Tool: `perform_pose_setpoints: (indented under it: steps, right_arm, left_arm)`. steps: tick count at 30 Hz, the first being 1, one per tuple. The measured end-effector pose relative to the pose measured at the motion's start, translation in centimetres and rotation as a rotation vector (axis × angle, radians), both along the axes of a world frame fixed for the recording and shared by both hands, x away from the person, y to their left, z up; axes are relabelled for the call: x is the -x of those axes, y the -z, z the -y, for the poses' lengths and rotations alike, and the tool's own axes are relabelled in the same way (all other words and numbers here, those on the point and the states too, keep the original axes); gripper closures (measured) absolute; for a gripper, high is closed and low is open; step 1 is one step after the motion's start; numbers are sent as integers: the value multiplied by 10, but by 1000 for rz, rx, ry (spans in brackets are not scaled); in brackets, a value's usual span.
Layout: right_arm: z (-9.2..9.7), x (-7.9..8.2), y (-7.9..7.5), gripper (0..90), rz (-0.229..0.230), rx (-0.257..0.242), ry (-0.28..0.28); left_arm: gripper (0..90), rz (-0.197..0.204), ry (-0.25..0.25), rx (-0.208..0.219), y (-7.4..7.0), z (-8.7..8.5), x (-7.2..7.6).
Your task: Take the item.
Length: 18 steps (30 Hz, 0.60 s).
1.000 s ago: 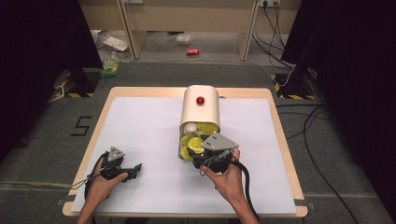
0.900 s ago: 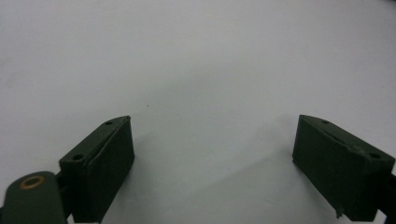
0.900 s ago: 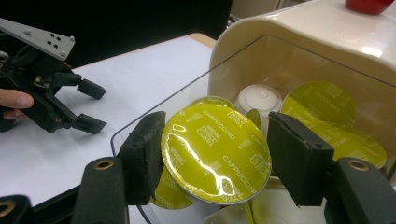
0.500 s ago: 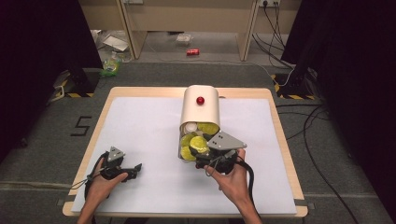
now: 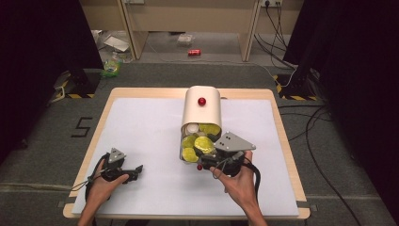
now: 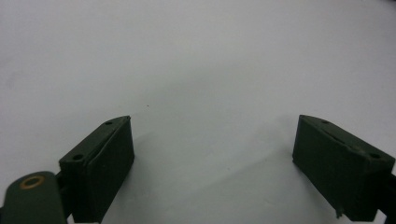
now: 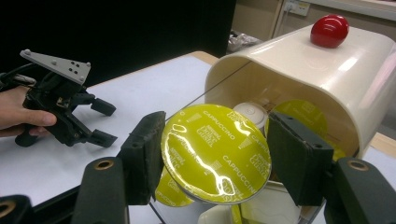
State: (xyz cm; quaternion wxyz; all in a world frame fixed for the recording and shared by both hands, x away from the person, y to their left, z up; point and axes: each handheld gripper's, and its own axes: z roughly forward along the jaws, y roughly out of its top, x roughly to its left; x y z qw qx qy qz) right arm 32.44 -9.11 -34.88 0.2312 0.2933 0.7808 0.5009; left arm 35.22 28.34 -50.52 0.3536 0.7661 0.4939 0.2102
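Capsule lettering is easy to read in the right gripper view: the round yellow-green foil-topped coffee capsule [image 7: 215, 154] carries the word "CAPPUCCINO" printed several times in white. The right hand-held gripper [image 7: 212, 156] clamps this capsule by its rim, one black jaw on each side, just in front of the mouth of the cream plastic container with a red knob [image 5: 201, 112], which lies on its side on the white tabletop [image 5: 150, 132]. More yellow-green capsules [image 5: 190, 153] and white capsules [image 7: 252, 113] lie inside the mouth. The left hand-held gripper [image 5: 134, 172] rests low over the bare tabletop, well apart from the container, jaws spread wide with nothing between them.
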Motion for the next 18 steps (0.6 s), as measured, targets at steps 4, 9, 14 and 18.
perform_pose_setpoints:
  steps: [4, 9, 14, 18]
  right_arm:
    - [2, 2, -2, 394, 1, 0, -2]
    - [6, 3, -4, 394, 4, -7, 2]
    - [11, 4, -7, 394, 16, -12, 12]
    - [18, 4, -8, 394, 20, -16, 26]
  left_arm:
    - [118, 0, 0, 0, 0, 0, 0]
    - [118, 0, 0, 0, 0, 0, 0]
    - [118, 0, 0, 1, 0, 0, 0]
    - [118, 0, 0, 0, 0, 0, 0]
